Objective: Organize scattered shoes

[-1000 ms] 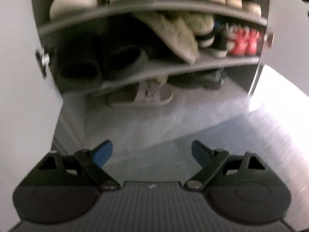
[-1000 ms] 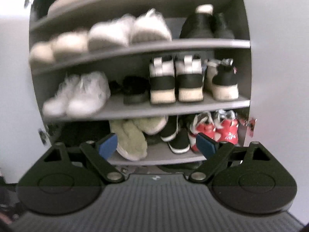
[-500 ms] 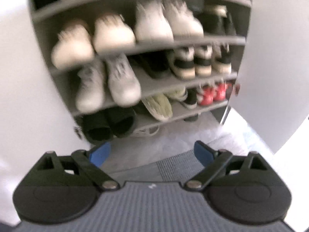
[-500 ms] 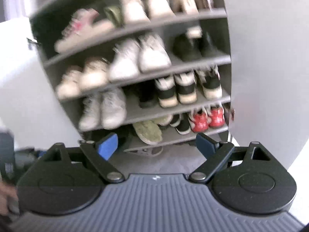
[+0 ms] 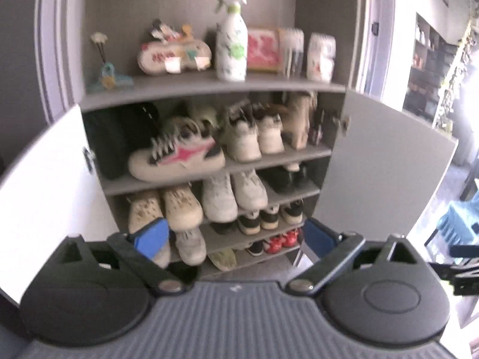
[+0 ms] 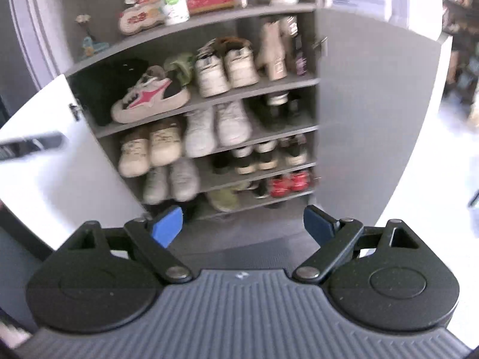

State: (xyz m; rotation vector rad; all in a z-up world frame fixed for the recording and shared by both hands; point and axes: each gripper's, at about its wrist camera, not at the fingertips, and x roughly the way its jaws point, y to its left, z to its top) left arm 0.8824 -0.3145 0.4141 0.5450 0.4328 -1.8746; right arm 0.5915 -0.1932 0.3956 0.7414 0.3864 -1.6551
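Bright daylight, apparently from the right, blown-out glare, motion blur, fisheye-curved edges

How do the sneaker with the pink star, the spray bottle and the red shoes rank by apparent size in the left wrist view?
Largest to smallest, as they look:
1. Sneaker with the pink star, lying sideways.
2. Spray bottle on the top shelf.
3. Red shoes, low in the cabinet.
The red shoes sit farther from the camera, so their real size is unsure.

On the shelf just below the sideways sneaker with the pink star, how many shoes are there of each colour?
Beige shoes: 2
White high-tops: 2
Black shoes: 2
Total: 6
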